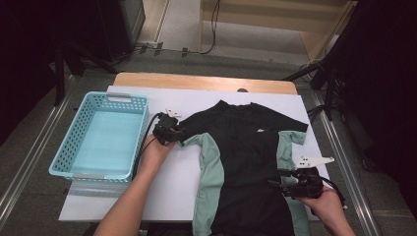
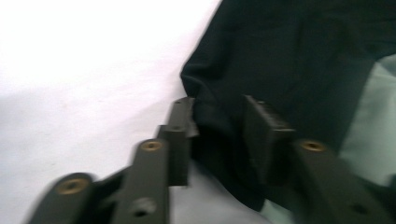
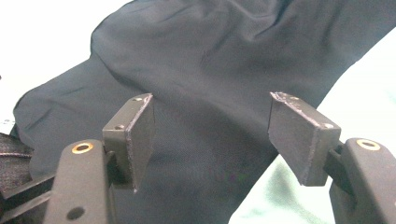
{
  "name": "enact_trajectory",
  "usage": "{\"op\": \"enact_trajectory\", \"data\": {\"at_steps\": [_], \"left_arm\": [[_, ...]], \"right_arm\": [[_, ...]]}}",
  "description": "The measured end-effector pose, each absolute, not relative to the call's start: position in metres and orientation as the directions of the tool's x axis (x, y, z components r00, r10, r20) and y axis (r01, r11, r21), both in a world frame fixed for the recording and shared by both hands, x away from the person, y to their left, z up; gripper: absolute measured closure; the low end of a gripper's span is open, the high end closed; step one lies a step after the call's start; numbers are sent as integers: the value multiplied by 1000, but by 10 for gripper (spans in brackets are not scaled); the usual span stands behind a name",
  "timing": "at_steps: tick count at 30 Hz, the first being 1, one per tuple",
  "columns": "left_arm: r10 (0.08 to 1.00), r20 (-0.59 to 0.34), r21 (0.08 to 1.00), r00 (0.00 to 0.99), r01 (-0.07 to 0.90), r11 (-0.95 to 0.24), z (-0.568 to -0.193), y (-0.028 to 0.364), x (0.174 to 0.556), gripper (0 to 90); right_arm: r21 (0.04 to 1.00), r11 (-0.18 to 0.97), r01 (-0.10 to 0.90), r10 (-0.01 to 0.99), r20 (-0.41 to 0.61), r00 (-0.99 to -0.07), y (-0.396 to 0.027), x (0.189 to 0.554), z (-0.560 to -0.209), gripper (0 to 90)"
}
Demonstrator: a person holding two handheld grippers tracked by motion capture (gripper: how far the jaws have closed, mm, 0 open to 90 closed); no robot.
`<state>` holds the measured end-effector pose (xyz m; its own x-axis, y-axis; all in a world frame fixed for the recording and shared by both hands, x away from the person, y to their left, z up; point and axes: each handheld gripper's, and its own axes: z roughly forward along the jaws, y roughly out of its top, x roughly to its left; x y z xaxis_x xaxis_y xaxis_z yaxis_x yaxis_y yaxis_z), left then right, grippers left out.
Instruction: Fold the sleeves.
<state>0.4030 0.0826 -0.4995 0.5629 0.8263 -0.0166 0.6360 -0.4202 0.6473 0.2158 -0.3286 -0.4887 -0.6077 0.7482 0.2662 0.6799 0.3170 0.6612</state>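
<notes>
On the white table [image 1: 172, 196], an empty basket [image 1: 142, 128]; left claw [image 1: 173, 133] pinches the shirt [image 1: 246, 162], right claw [image 1: 281, 183] wide.

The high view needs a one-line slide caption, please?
Two hand-held claws work a black shirt beside a blue basket.

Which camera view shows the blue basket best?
The high view: the blue plastic basket shows whole there, with nothing in it, on the white table cover left of the black T-shirt. The two gripper views look at the shirt's cloth and the white cover instead.
</notes>
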Motion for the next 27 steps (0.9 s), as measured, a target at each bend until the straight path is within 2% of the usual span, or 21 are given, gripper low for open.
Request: {"op": "enact_trajectory", "data": {"at_steps": [4,14,27], "left_arm": [[821,-50,637,569,651,-413,-499,81,403,854],[822,-191,612,537,720,-328,-490,88,409,862],[787,-238,666,569,686,-295,-463,83,404,862]], "right_arm": [[669,324,669,742,259,-618,-328,215,-488,310],[694,308,651,720,278,-636,-325,215,-483,315],[690,324,647,713,271,-646,-322,217,-484,314]]}}
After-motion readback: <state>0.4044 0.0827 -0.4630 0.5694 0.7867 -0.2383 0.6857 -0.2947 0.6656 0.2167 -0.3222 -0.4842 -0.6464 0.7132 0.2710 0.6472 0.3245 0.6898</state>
